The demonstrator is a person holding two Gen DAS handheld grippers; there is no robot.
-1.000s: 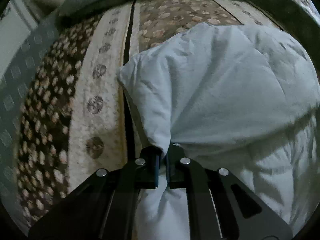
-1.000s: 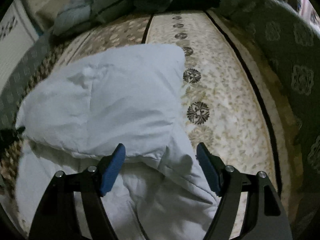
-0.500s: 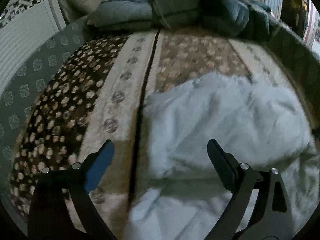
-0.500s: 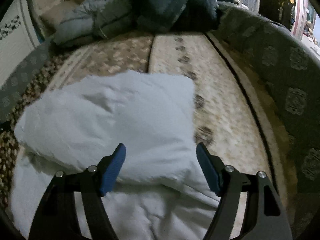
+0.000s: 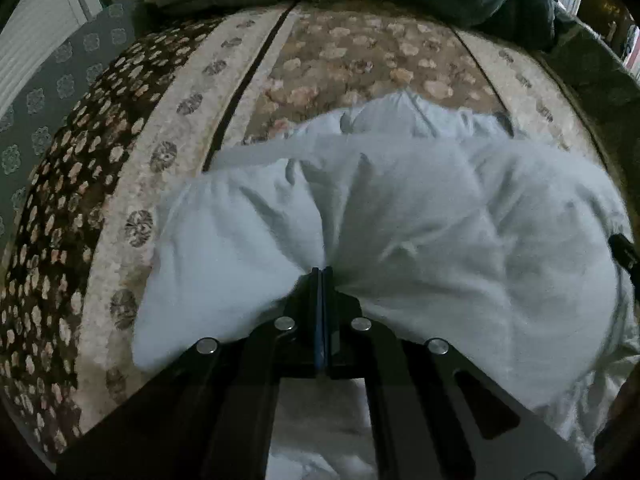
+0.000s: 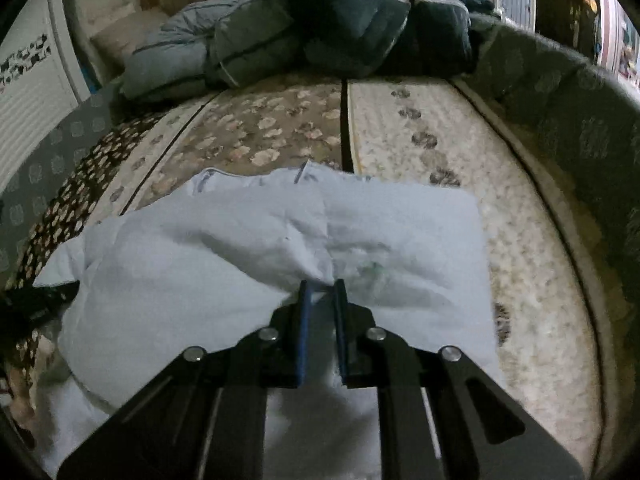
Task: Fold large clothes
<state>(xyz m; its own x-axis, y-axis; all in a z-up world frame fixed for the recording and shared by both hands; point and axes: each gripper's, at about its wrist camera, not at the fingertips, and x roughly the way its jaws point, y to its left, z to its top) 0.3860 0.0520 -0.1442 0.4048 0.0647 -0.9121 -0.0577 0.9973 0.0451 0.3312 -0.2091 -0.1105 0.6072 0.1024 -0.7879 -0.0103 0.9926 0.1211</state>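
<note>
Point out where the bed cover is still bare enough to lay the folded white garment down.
Bare patches: the cream strip between the white garment and the green side cushion; the floral band between garment and the piled dark jackets; the brown-spotted strip on the left. Crowded: the far end under the jackets, and the middle where both grippers work.

Both wrist views steeply down, close

From my left camera, the white garment point(image 5: 420, 216) runs off the bottom edge and its far edge is smeared by blur. My left gripper point(image 5: 321, 276) buries its tips in the folds. In my right view, the right gripper point(image 6: 320, 290) is closing on cloth that hides the tips.
</note>
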